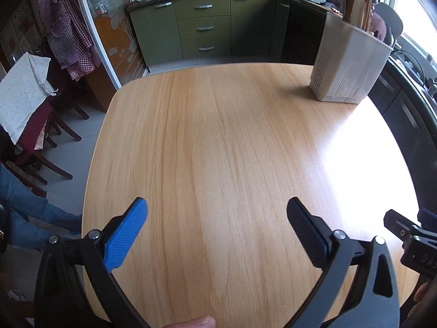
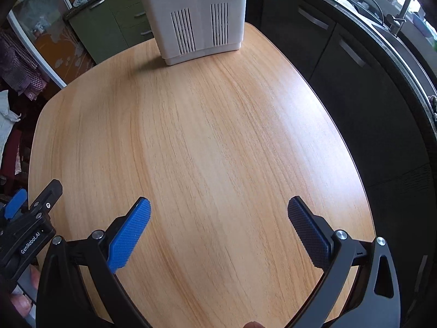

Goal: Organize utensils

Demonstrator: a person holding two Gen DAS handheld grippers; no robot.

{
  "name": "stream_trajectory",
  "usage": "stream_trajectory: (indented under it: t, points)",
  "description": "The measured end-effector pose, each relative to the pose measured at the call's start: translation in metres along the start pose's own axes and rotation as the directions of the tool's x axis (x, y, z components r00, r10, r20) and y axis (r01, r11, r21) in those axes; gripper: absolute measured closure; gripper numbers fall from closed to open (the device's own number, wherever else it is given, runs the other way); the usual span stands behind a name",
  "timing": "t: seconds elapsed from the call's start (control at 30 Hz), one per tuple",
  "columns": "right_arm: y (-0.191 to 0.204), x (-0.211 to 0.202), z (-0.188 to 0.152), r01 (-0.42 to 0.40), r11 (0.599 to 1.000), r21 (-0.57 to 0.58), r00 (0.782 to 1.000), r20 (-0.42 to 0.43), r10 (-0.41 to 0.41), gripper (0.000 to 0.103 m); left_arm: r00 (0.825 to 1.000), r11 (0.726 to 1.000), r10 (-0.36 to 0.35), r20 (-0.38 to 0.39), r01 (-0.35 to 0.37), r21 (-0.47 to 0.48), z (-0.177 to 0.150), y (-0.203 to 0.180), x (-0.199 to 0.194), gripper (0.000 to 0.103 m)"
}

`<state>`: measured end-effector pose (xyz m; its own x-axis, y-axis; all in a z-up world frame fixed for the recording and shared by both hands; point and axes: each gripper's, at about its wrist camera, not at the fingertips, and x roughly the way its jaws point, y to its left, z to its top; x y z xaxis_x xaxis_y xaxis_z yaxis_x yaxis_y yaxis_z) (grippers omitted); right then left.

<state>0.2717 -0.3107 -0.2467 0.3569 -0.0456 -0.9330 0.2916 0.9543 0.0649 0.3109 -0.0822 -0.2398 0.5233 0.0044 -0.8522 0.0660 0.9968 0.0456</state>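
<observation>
A white slotted utensil holder (image 1: pixel 349 63) stands at the far right of the wooden table (image 1: pixel 218 150), with several wooden utensils (image 1: pixel 357 8) standing in it. In the right wrist view the holder (image 2: pixel 196 19) is straight ahead at the table's far edge, its top cut off. My left gripper (image 1: pixel 217 213) is open and empty above the near table. My right gripper (image 2: pixel 218 213) is open and empty too. Each gripper shows at the edge of the other's view, the right one (image 1: pixel 409 240) and the left one (image 2: pixel 30 224). No loose utensil lies on the table.
Green kitchen cabinets (image 1: pixel 204 27) with pans on a stove stand beyond the table. Dark cabinets and a counter (image 2: pixel 355 63) run along the right side. Chairs with cloths (image 1: pixel 30 114) stand at the left.
</observation>
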Motion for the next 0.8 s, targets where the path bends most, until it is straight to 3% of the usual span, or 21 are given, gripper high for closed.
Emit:
stream_trajectory:
  t: [0.2,0.4,0.57,0.67,0.7,0.77,0.8]
  points:
    - [0.029,-0.128,-0.044,-0.037,0.999,-0.013,0.978,0.203,0.039,0.004,0.983,0.998,-0.014,0.181,0.024,-0.053,-0.023,0.034,-0.139,0.006]
    - [0.045,-0.271,-0.123,-0.090,0.996,-0.019,0.886,0.455,0.088,0.004,0.951,0.997,-0.013,0.310,0.034,-0.063,-0.078,0.076,-0.265,0.006]
    - [0.046,-0.346,-0.200,-0.079,0.997,-0.020,0.829,0.555,0.076,0.004,0.944,0.999,0.014,0.330,0.003,-0.051,-0.130,0.100,-0.325,0.006]
    - [0.038,-0.357,-0.241,-0.083,0.996,-0.018,0.822,0.565,0.079,0.004,0.941,0.999,0.019,0.338,-0.002,-0.050,-0.152,0.101,-0.335,0.006]
    - [0.035,-0.353,-0.254,-0.080,0.997,-0.018,0.828,0.556,0.077,0.004,0.942,0.999,0.020,0.334,-0.006,-0.042,-0.156,0.098,-0.331,0.006]
    - [0.035,-0.332,-0.265,-0.062,0.997,-0.037,0.869,0.490,0.072,0.004,0.946,1.000,0.026,0.323,-0.019,-0.024,-0.160,0.091,-0.321,0.006]
    - [0.034,-0.330,-0.270,-0.059,0.998,-0.032,0.870,0.488,0.067,0.004,0.947,1.000,0.024,0.319,-0.020,-0.016,-0.163,0.087,-0.321,0.006]
